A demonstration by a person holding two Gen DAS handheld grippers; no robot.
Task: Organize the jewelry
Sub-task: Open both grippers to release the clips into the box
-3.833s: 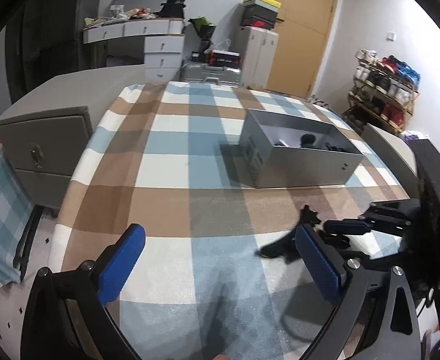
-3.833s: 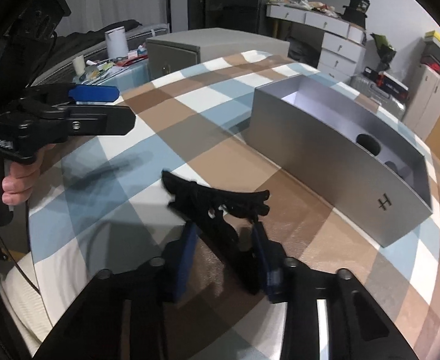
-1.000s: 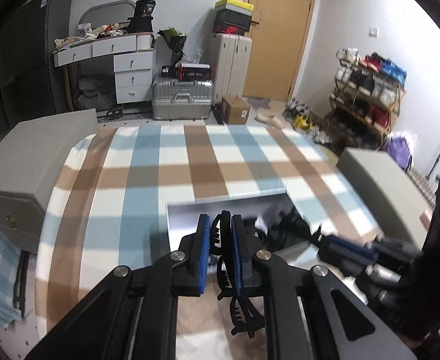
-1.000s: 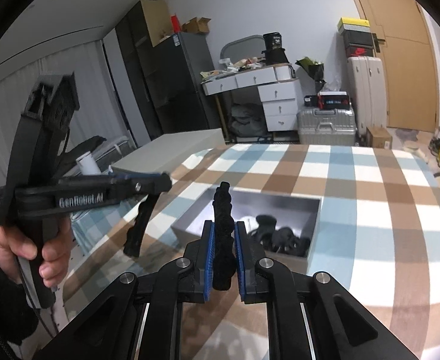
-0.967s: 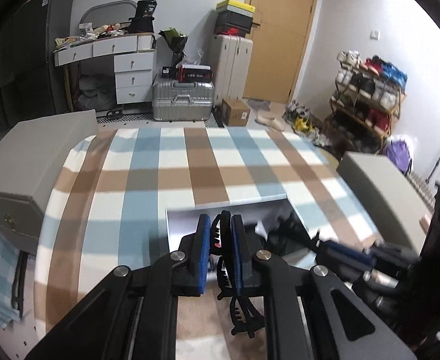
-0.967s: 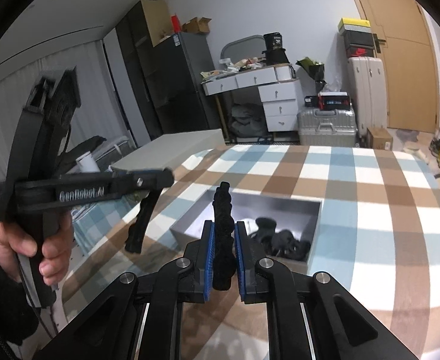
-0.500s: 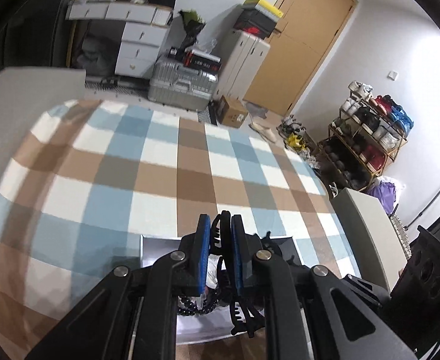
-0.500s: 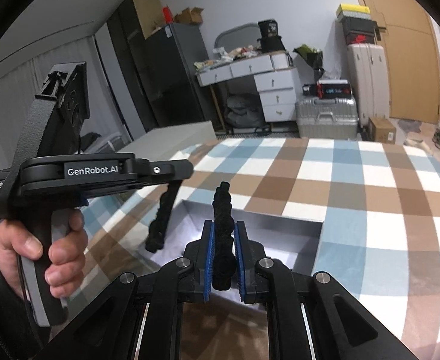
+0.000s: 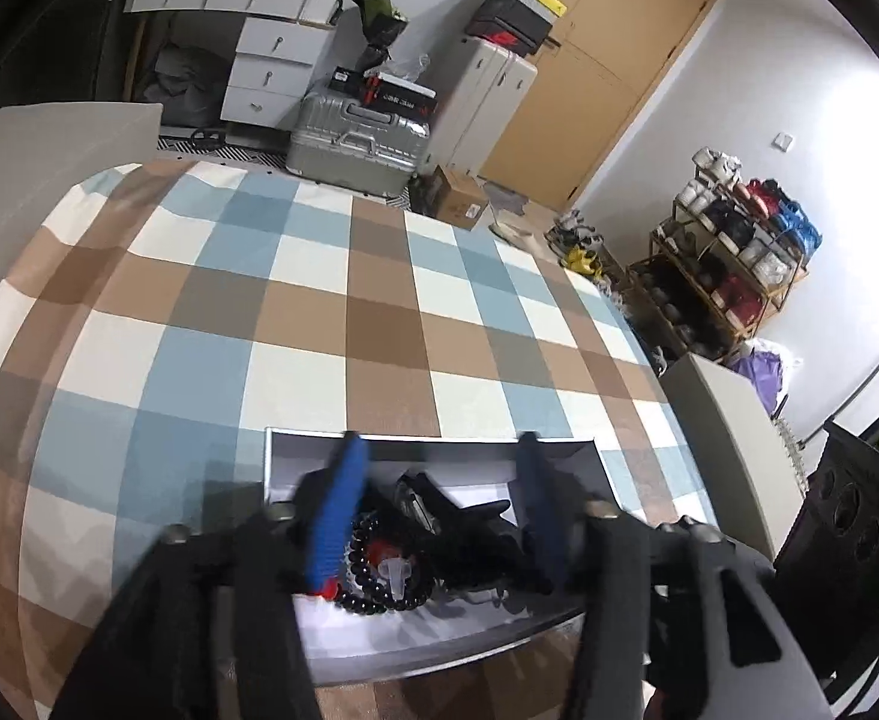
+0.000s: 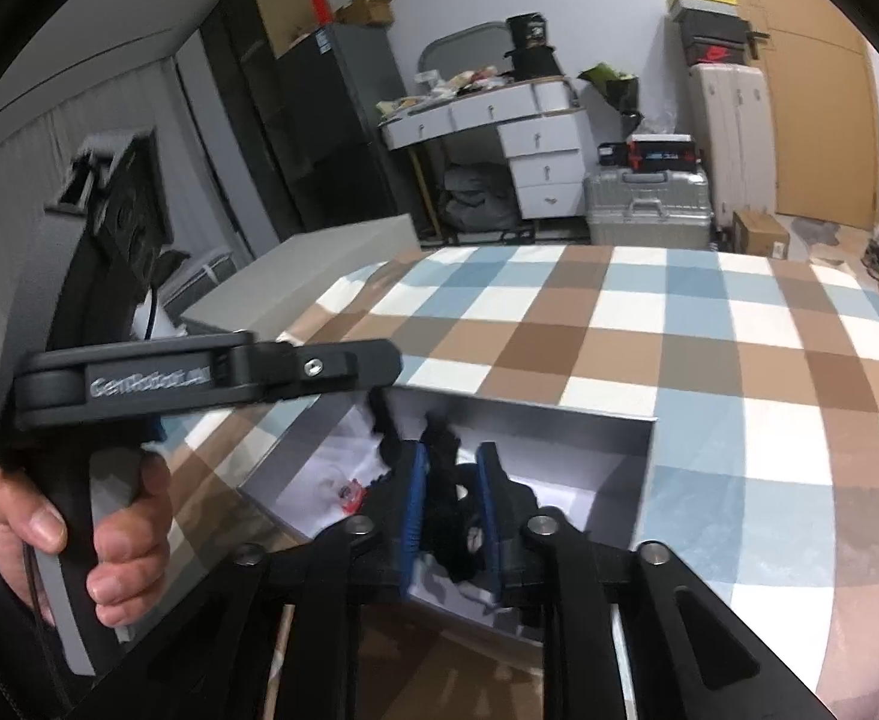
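The left gripper is over the grey box, and its jaws are opening with nothing pressed between the 2 blue pads. Under them, inside the box, lie black hair clips and a black bead bracelet. The right gripper is over the same box, and its jaws are opening too. A black hair clip sits loose between its pads. The box stands on a checked cloth. A hand holds the left tool's handle beside the box.

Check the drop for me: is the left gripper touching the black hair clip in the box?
Apart. The left wrist view shows the left gripper opening, the hair clip lying loose between its pads in the box.
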